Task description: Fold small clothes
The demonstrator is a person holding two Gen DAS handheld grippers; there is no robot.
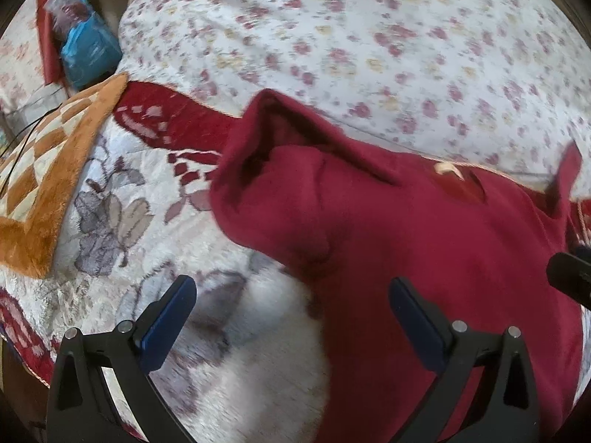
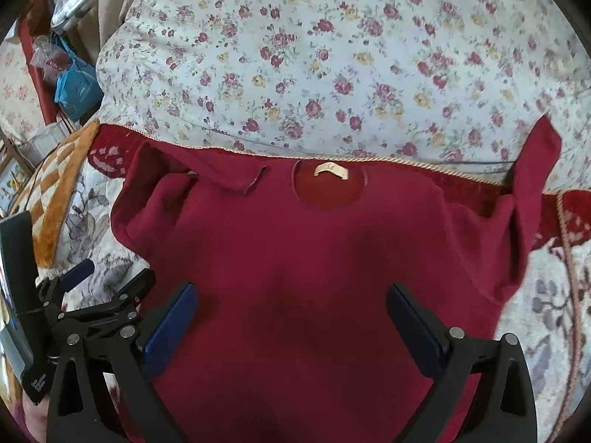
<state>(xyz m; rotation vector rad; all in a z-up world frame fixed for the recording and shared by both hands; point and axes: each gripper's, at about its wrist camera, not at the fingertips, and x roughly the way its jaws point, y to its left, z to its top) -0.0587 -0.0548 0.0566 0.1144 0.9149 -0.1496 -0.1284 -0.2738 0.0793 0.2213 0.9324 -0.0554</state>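
Observation:
A dark red small sweater [image 2: 303, 251] lies spread front-up on a patterned blanket, its neck hole and cream label [image 2: 330, 172] toward the far side. The left sleeve [image 1: 280, 155] is bunched with its cuff open; the right sleeve [image 2: 532, 170] sticks up and outward. My right gripper [image 2: 291, 310] is open, hovering over the middle of the sweater's body. My left gripper [image 1: 291, 306] is open too, over the sweater's left edge, with one finger above the blanket and the other above red cloth. Neither holds anything.
A floral-print duvet [image 2: 332, 55] rises behind the sweater. An orange and cream checked throw [image 1: 44, 184] lies at the left. A blue bag [image 1: 88, 51] and clutter sit at the far left. The white and red blanket [image 1: 147, 203] lies under everything.

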